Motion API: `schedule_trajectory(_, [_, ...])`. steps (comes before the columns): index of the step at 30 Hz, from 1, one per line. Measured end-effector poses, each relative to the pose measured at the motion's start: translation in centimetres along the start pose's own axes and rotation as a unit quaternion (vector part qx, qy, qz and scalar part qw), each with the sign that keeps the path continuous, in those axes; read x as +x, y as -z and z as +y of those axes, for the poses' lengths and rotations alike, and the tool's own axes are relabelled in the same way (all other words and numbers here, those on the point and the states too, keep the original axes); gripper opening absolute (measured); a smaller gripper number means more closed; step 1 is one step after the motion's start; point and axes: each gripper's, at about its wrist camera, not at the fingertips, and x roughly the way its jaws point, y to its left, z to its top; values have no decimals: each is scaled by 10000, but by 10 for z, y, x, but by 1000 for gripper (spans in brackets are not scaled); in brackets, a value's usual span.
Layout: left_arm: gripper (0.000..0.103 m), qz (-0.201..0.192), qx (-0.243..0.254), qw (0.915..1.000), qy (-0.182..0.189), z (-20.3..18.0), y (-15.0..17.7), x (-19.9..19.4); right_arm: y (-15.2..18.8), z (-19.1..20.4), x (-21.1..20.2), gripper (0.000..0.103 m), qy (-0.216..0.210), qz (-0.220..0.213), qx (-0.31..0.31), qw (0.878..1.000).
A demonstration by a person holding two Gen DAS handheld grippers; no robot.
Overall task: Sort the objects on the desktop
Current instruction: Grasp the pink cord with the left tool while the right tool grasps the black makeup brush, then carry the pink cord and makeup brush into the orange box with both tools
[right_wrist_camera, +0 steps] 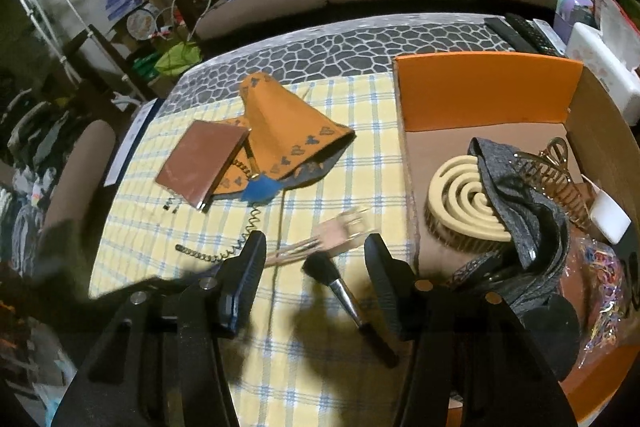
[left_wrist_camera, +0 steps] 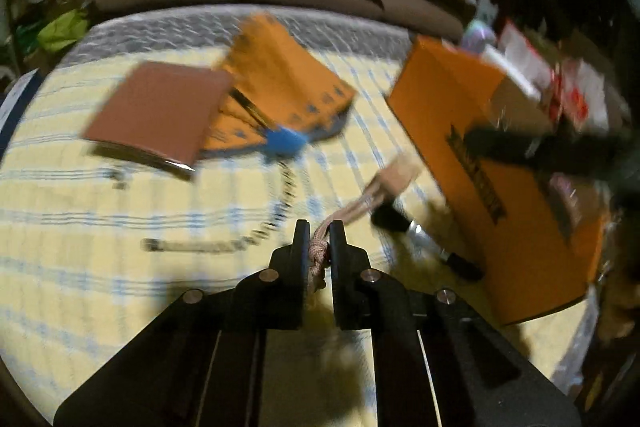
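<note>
My left gripper [left_wrist_camera: 319, 227] is shut on a tan braided cord [left_wrist_camera: 318, 251]. The cord runs forward to a beige tag [left_wrist_camera: 396, 173], which hangs blurred over the yellow checked cloth [left_wrist_camera: 120, 227]. The same cord and tag [right_wrist_camera: 340, 231] show in the right wrist view, just ahead of my right gripper [right_wrist_camera: 315, 241]. That gripper stands open above a black makeup brush [right_wrist_camera: 340, 287] lying on the cloth, and its pads do not touch the brush. An orange cardboard box [right_wrist_camera: 480, 91] sits to the right.
A brown notebook [right_wrist_camera: 200, 163], an orange pouch [right_wrist_camera: 288, 131] and a blue-tipped coiled cord [right_wrist_camera: 252, 223] lie mid-cloth. The box holds a beige spiral piece [right_wrist_camera: 464, 199], grey fabric [right_wrist_camera: 520, 211], a gold hair claw [right_wrist_camera: 556, 171] and a bag of coloured bands [right_wrist_camera: 600, 279]. Remotes [right_wrist_camera: 520, 31] lie behind it.
</note>
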Motion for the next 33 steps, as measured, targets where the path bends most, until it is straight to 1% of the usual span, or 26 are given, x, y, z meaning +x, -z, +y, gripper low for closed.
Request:
schedule_trajectory(2, [9, -206, -156, 9997, -47, 15, -7, -25, 1, 4, 1, 47, -26, 48, -84, 9999])
schedule_trajectory(6, [9, -642, -491, 9967, -93, 46, -18, -75, 8, 17, 10, 46, 63, 286, -447, 9986])
schedule_trajectory(10, [9, -793, -832, 9933, -100, 76, -16, -99, 22, 41, 30, 46, 266, 624, -1066, 9920])
schedule_trajectory(12, [9, -800, -951, 9922, -90, 86, -14, -101, 27, 47, 42, 46, 381, 760, -1243, 9886])
schedule_trajectory(16, [9, -806, -1032, 9914, -23, 94, -15, -100, 34, 45, 61, 45, 580, 907, -1305, 9856])
schedule_trajectory(19, [9, -800, -1031, 9914, 40, 93, -16, -99, 36, 42, 72, 41, 772, 974, -1343, 9831])
schedule_trajectory(20, [9, -798, -1018, 9916, 52, 92, -16, -98, 37, 40, 76, 37, 819, 987, -1332, 9828])
schedule_trajectory(21, [9, -796, -1007, 9917, 65, 91, -17, -97, 37, 38, 80, 33, 829, 1019, -1289, 9829])
schedule_trajectory(24, [9, -788, -1016, 9916, 120, 90, -18, -96, 38, 39, 86, 25, 811, 1052, -1315, 9824])
schedule_trajectory(29, [9, -781, -1053, 9911, 213, 89, -18, -96, 42, 49, 91, 22, 910, 1067, -1648, 9763])
schedule_trajectory(31, [9, -783, -1045, 9912, 229, 88, -18, -97, 42, 47, 90, 18, 835, 1057, -1648, 9771])
schedule_trajectory(32, [9, -786, -1039, 9912, 241, 87, -19, -97, 42, 47, 90, 12, 765, 1050, -1633, 9780])
schedule_trajectory(33, [9, -790, -1036, 9911, 254, 87, -19, -97, 42, 46, 89, 10, 629, 1030, -1554, 9805])
